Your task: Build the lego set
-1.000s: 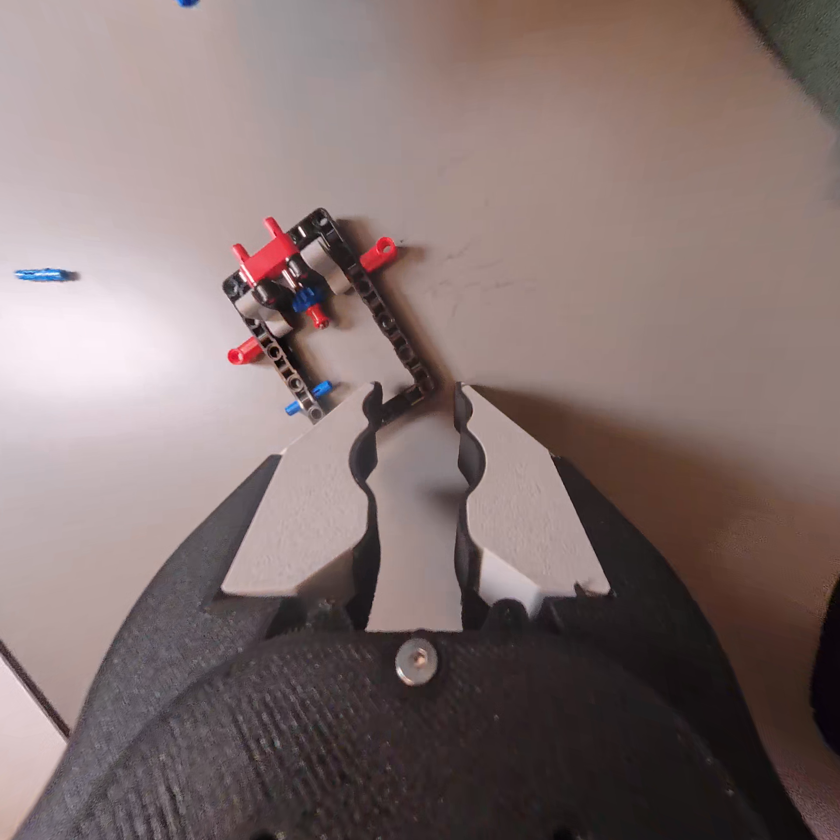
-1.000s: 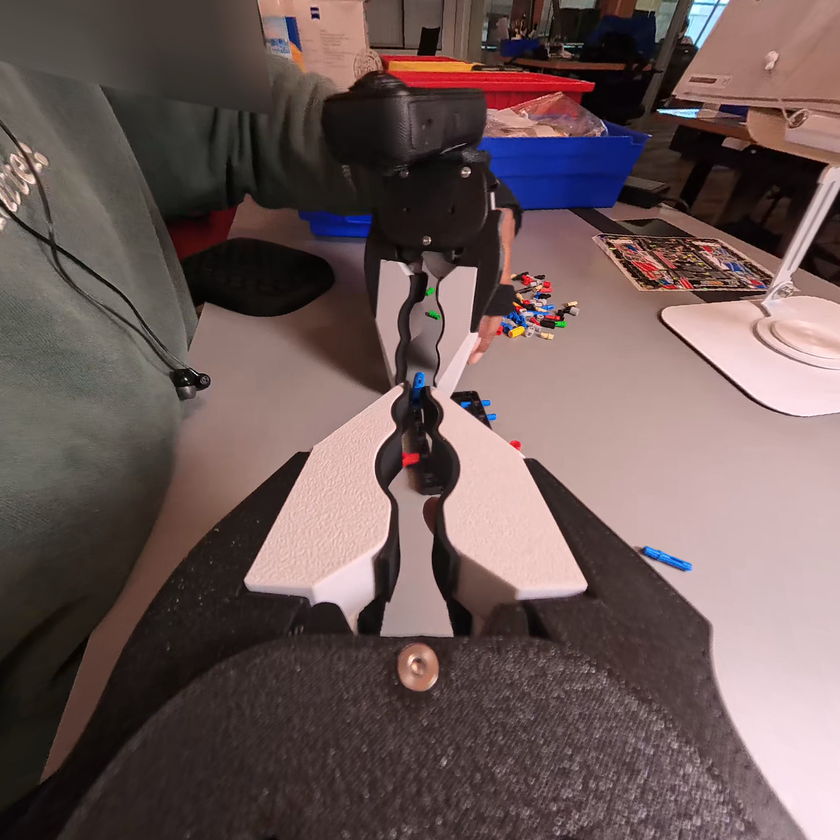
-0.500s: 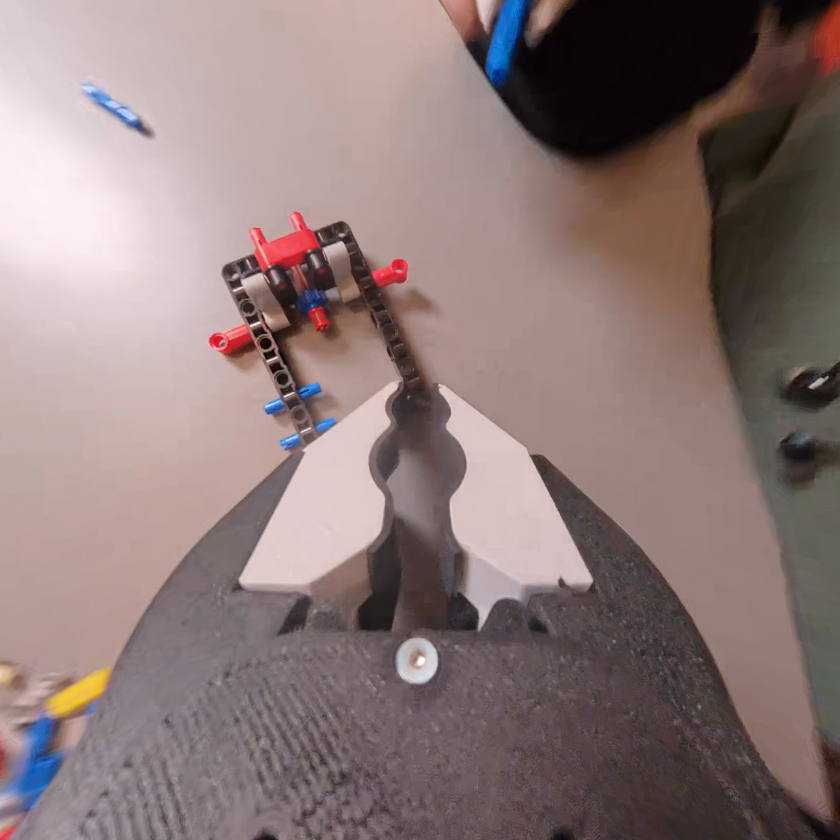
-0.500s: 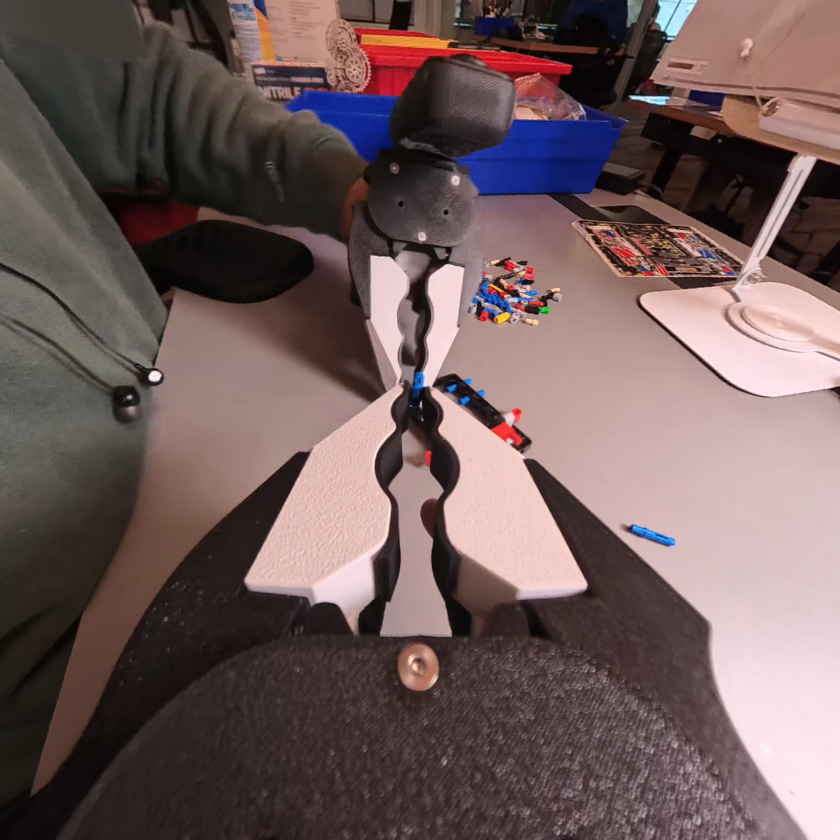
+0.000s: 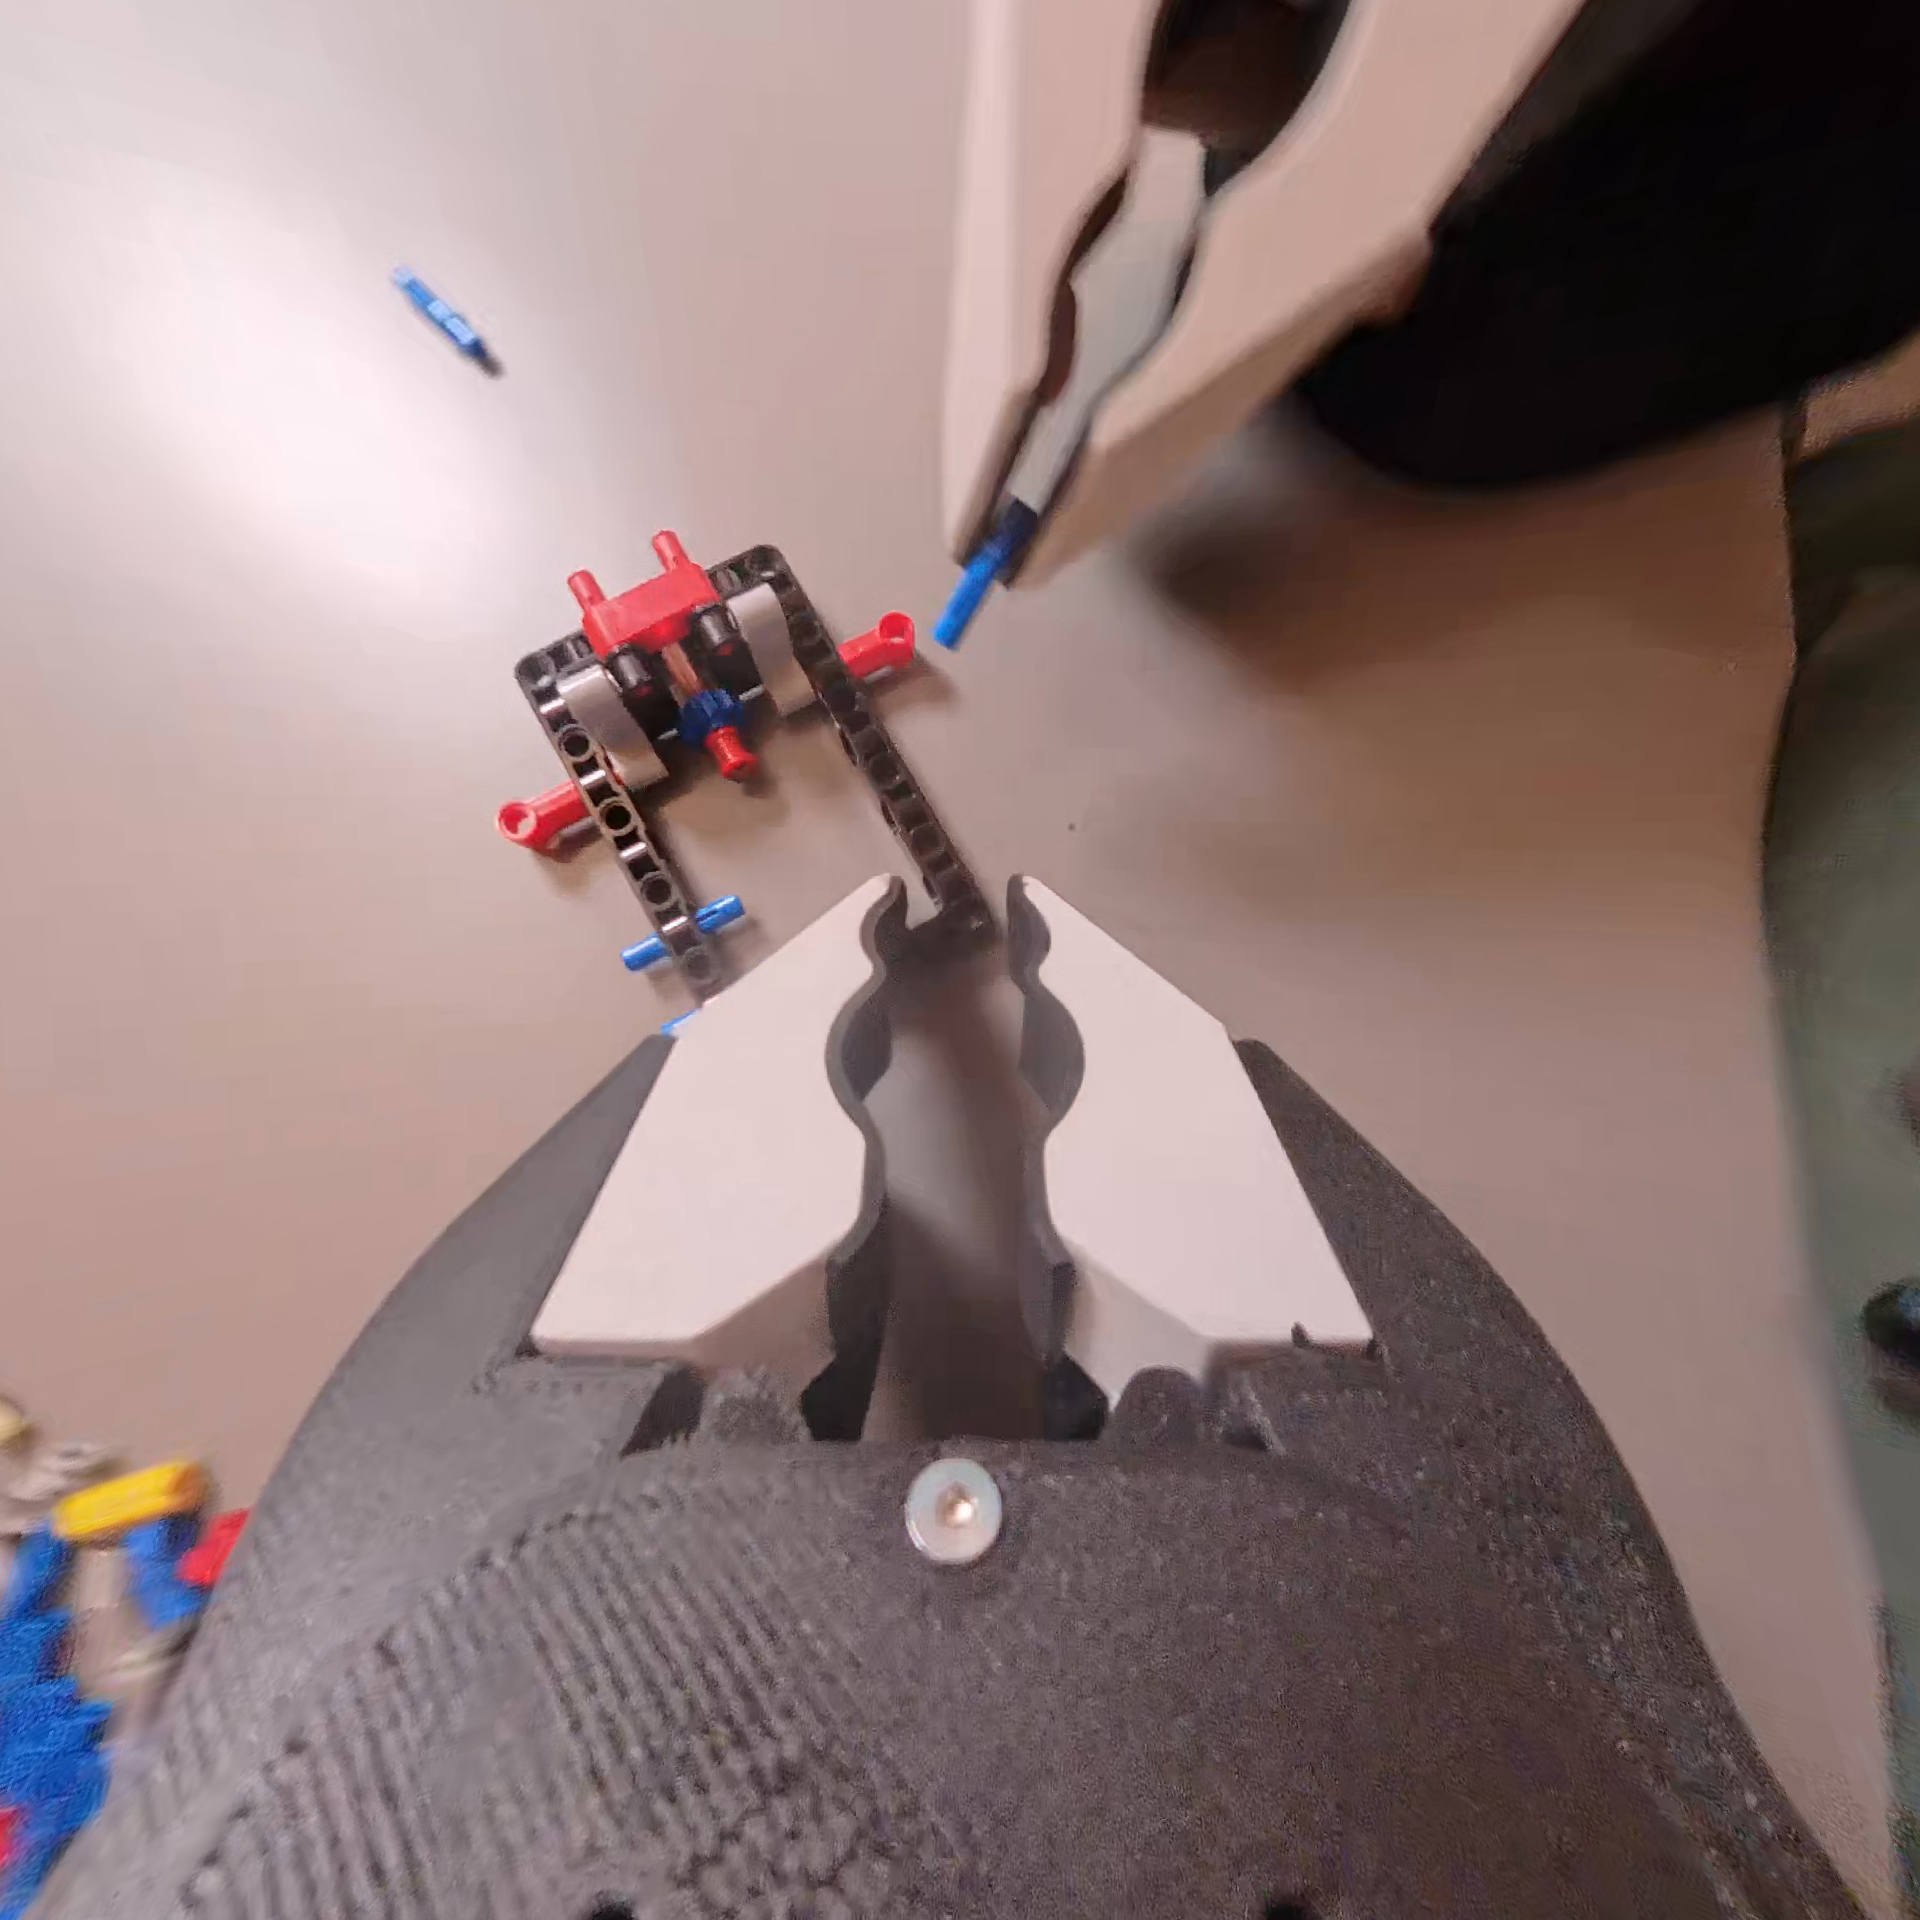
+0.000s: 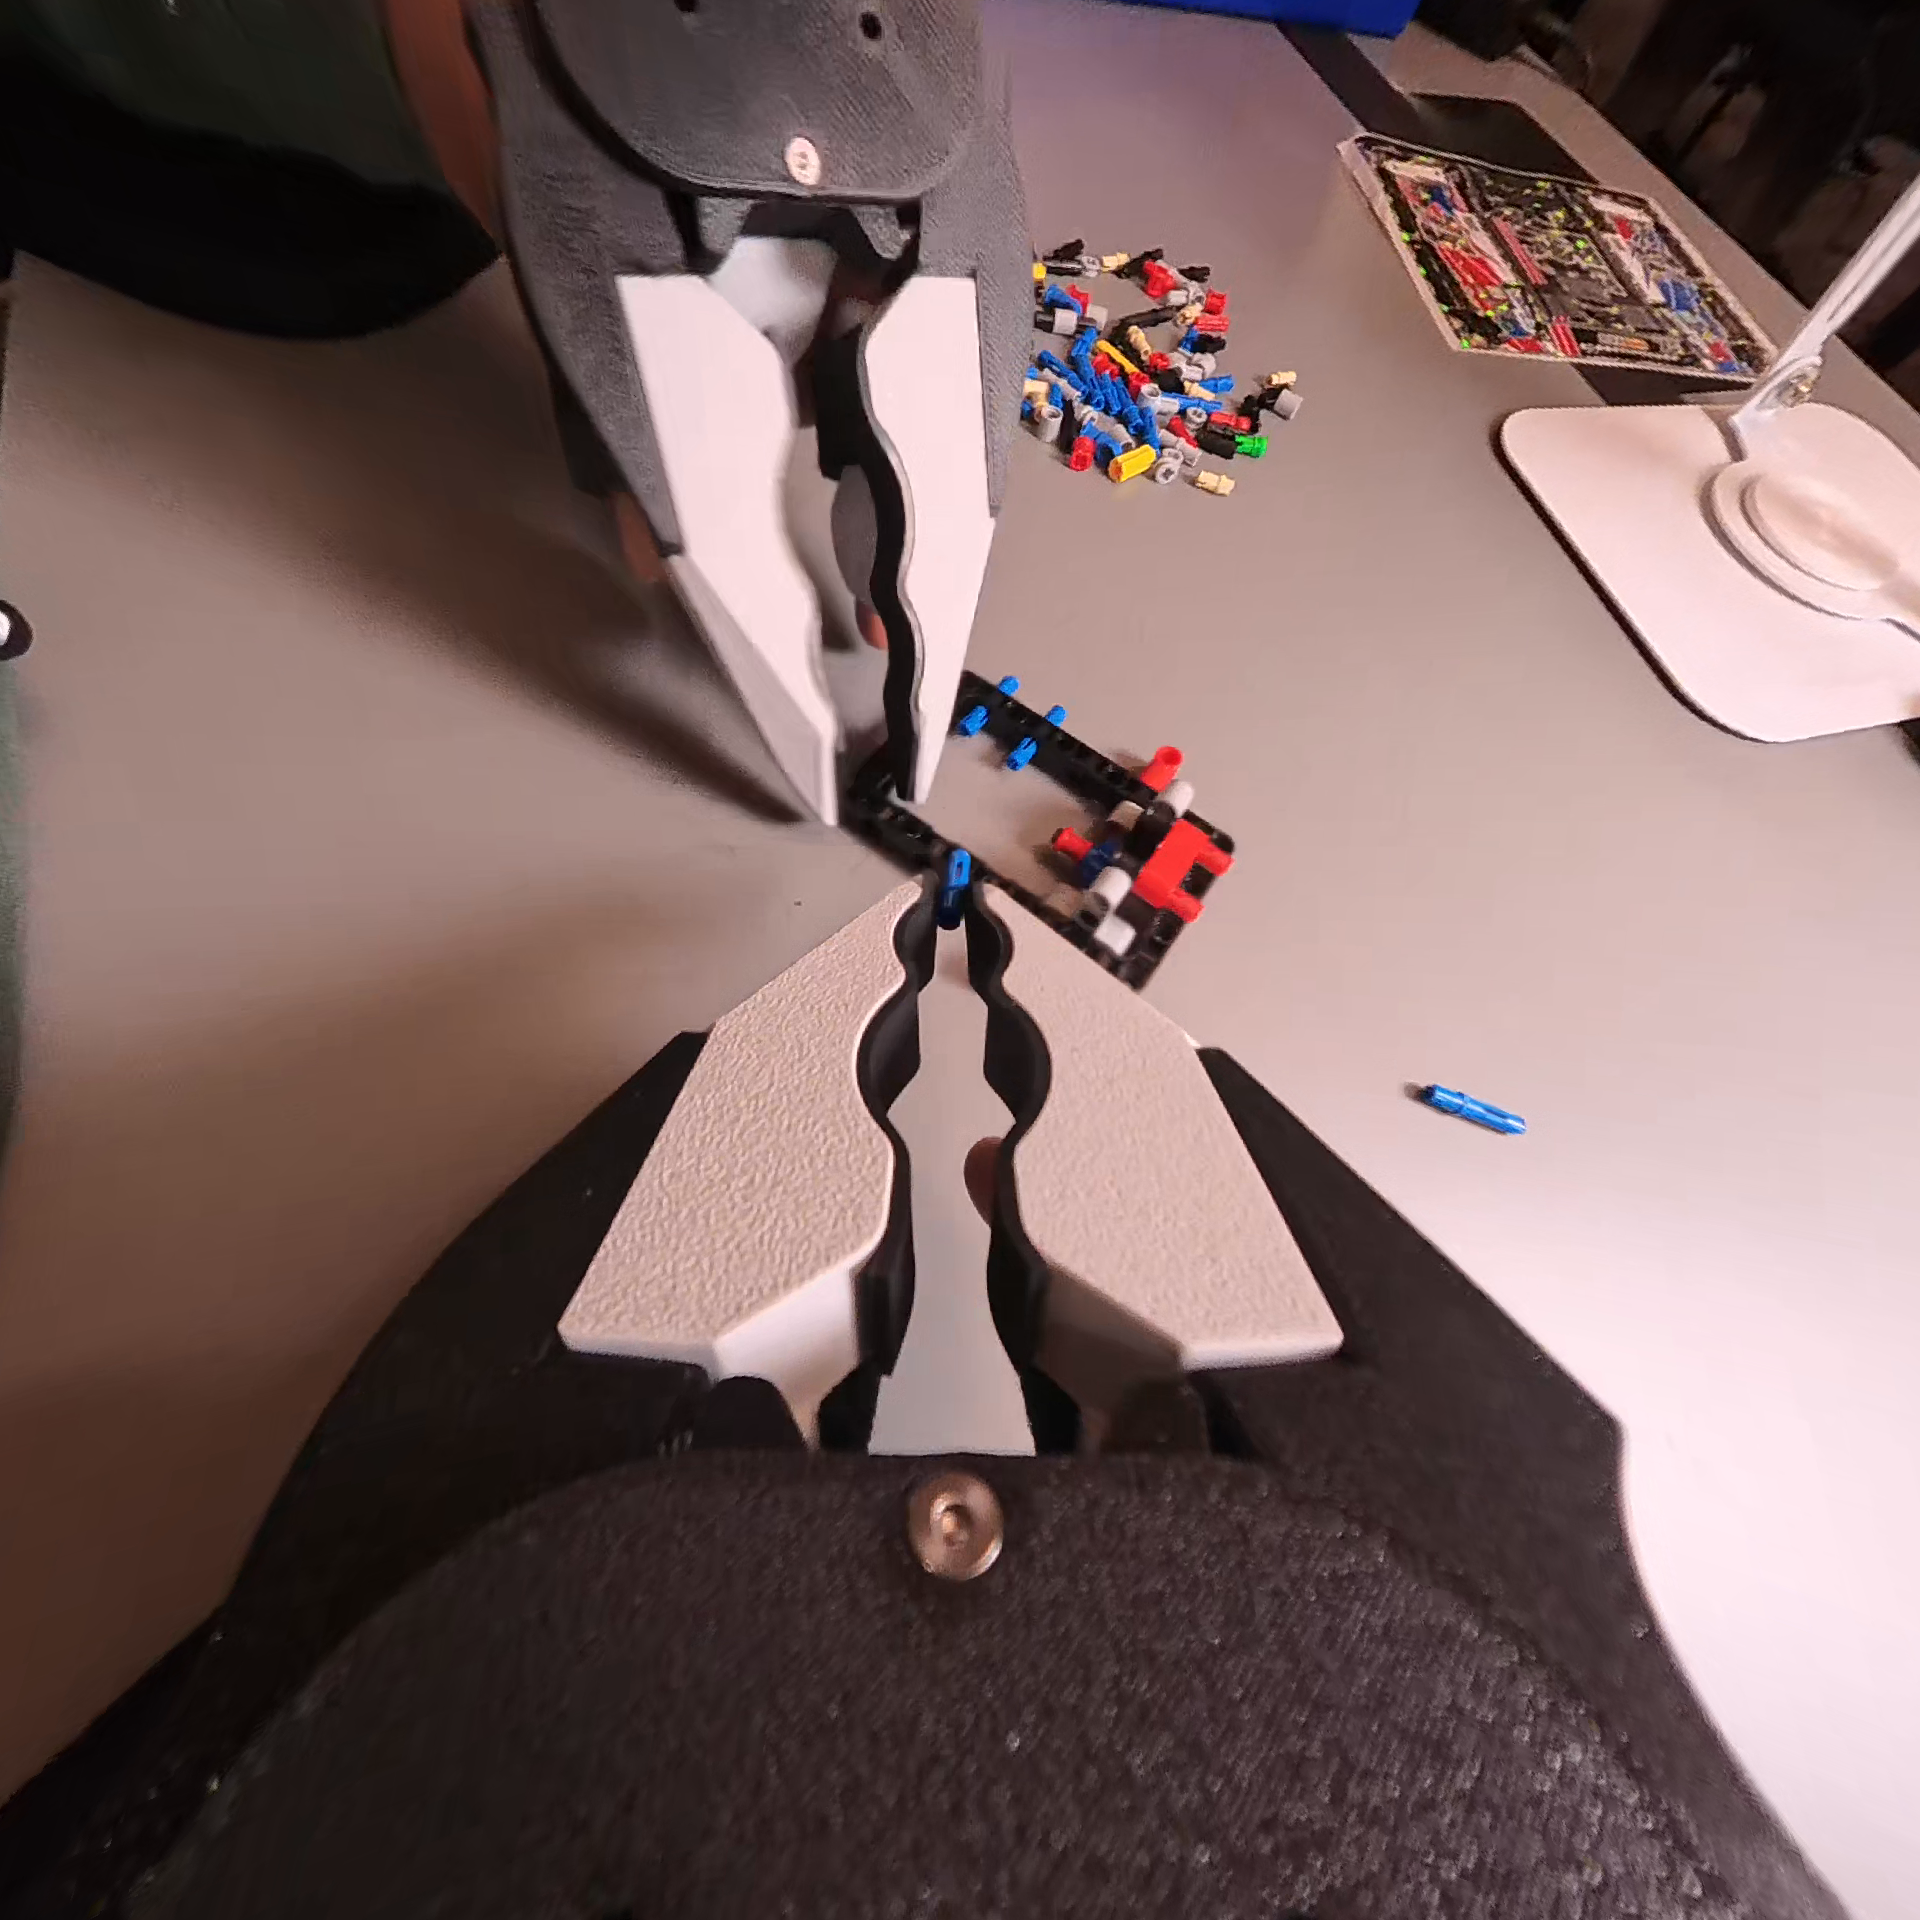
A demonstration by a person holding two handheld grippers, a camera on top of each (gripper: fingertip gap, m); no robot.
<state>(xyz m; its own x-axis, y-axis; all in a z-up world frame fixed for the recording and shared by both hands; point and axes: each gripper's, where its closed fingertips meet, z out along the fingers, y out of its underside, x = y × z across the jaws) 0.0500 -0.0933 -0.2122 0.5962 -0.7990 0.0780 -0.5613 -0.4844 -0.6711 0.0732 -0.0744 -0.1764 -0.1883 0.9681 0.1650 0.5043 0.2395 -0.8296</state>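
The lego frame (image 5: 904,800) lies flat on the table: two black beams joined by a red block, with grey parts, red pins and blue pins. My left gripper (image 5: 953,888) stands at the near end of its right beam, jaws narrowly apart and closed around that end. It also shows in the right wrist view (image 6: 868,800), tips down on the frame (image 6: 1060,743). My right gripper (image 6: 948,894) is shut on a blue pin (image 6: 951,883), just short of the beam's side. In the left wrist view the right gripper (image 5: 997,551) hangs above the frame's far right corner, the pin (image 5: 966,603) sticking out.
A loose blue pin (image 6: 1470,1107) lies on the table to the right and also shows in the left wrist view (image 5: 447,322). A pile of small parts (image 6: 1143,374) lies behind the frame. An instruction booklet (image 6: 1548,260) and a white lamp base (image 6: 1745,561) stand at the far right. My hands' fingertips stand some 5 cm from each other.
My right gripper has come down and forward with the blue pin, close to the frame. My left gripper closed on the beam end, and its jaws now stand slightly wider than half a second ago.
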